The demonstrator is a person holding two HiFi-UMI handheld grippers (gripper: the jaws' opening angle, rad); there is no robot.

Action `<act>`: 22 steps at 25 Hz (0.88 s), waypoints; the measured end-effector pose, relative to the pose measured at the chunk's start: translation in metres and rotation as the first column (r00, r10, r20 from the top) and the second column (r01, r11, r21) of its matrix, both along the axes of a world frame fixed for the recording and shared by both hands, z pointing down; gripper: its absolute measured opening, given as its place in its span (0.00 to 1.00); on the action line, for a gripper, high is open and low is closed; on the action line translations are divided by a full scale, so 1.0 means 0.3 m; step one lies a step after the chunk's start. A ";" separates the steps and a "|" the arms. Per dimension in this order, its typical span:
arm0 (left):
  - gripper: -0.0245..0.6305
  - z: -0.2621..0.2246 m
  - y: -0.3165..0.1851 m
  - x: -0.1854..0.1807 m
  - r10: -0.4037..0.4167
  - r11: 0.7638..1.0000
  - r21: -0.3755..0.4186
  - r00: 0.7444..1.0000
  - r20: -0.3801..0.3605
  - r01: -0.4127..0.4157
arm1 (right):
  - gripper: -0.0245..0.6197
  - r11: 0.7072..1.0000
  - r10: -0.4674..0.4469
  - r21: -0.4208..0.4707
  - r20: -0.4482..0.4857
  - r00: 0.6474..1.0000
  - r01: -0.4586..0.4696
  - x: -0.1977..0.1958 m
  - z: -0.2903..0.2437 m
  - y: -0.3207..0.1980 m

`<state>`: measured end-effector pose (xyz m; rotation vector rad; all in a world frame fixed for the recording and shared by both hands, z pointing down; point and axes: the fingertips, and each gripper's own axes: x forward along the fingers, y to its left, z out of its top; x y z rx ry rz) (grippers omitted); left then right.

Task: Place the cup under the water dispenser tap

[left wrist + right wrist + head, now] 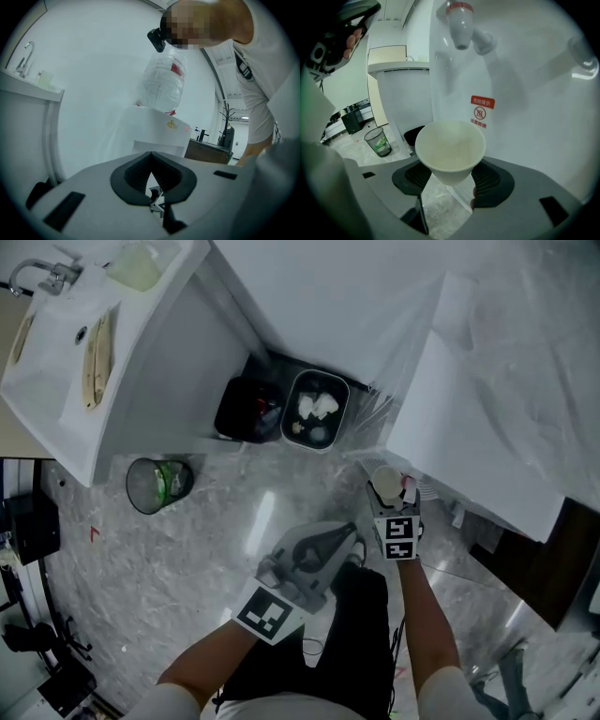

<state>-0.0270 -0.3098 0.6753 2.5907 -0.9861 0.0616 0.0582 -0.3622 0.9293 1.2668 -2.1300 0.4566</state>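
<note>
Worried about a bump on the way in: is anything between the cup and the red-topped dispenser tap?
Nothing visible does: only open air lies between the cup in the right gripper and the tap above it.

Cream-white cup (450, 150), red-banded white tap (461, 26), seemingly grey-marbled floor (187, 568).

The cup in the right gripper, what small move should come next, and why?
Probably ease the cup a little forward toward the dispenser. The right gripper holds it upright and empty, and in the right gripper view the red-capped tap hangs above and seemingly beyond the rim, so the cup does not look directly under the spout yet.
</note>
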 end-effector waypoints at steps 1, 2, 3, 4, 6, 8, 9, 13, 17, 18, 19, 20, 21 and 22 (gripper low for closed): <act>0.04 0.009 -0.001 0.003 0.006 1.000 0.000 1.000 0.003 -0.006 | 0.45 1.000 0.000 0.002 -0.011 1.000 0.000 0.006 0.014 -0.009; 0.04 0.019 0.000 0.005 0.013 1.000 0.000 1.000 0.009 -0.013 | 0.45 1.000 0.002 0.006 -0.021 1.000 -0.002 0.012 0.026 -0.018; 0.04 0.027 0.001 0.006 0.020 1.000 0.000 1.000 0.015 -0.020 | 0.45 1.000 0.005 0.008 -0.027 1.000 -0.005 0.017 0.036 -0.025; 0.04 0.036 0.002 0.006 0.026 1.000 -0.001 0.999 0.020 -0.026 | 0.45 1.000 0.009 0.008 -0.029 1.000 -0.008 0.021 0.045 -0.031; 0.04 0.050 0.002 0.002 0.028 1.000 -0.008 0.999 0.025 -0.028 | 0.45 1.000 0.009 0.003 -0.029 1.000 -0.009 0.026 0.062 -0.039; 0.04 0.056 -0.003 -0.002 0.016 1.000 -0.018 1.000 0.015 -0.016 | 0.45 1.000 0.002 -0.005 -0.019 1.000 -0.002 0.028 0.075 -0.044; 0.04 0.058 -0.004 -0.001 0.016 1.000 -0.020 1.000 0.015 -0.016 | 0.45 1.000 -0.003 -0.010 -0.013 1.000 0.002 0.029 0.078 -0.045; 0.04 0.055 -0.003 0.002 0.024 1.000 -0.020 0.999 0.022 -0.024 | 0.48 0.999 -0.019 -0.043 -0.004 1.000 0.019 0.026 0.083 -0.033; 0.04 0.044 0.013 0.013 0.066 0.998 -0.007 0.996 0.063 -0.066 | 0.53 0.998 -0.018 -0.064 -0.013 1.000 0.017 0.042 0.057 -0.008; 0.04 0.039 0.013 0.016 0.066 0.998 -0.010 0.996 0.062 -0.065 | 0.54 0.998 -0.013 -0.068 -0.015 1.000 0.012 0.047 0.046 -0.001; 0.04 0.033 0.014 0.017 0.062 0.998 -0.015 0.996 0.059 -0.061 | 0.54 0.997 -0.006 -0.073 -0.018 1.000 0.005 0.055 0.033 0.012; 0.04 0.027 0.018 0.017 0.060 0.998 -0.020 0.997 0.058 -0.059 | 0.54 0.997 0.003 -0.078 -0.023 1.000 -0.004 0.063 0.019 0.029; 0.04 0.019 0.024 0.016 0.059 0.998 -0.024 0.996 0.060 -0.058 | 0.54 0.997 0.012 -0.081 -0.029 1.000 -0.014 0.072 0.002 0.050; 0.04 0.009 0.030 0.015 0.058 0.998 -0.025 0.996 0.061 -0.056 | 0.54 0.996 0.020 -0.084 -0.033 0.999 -0.022 0.078 -0.020 0.071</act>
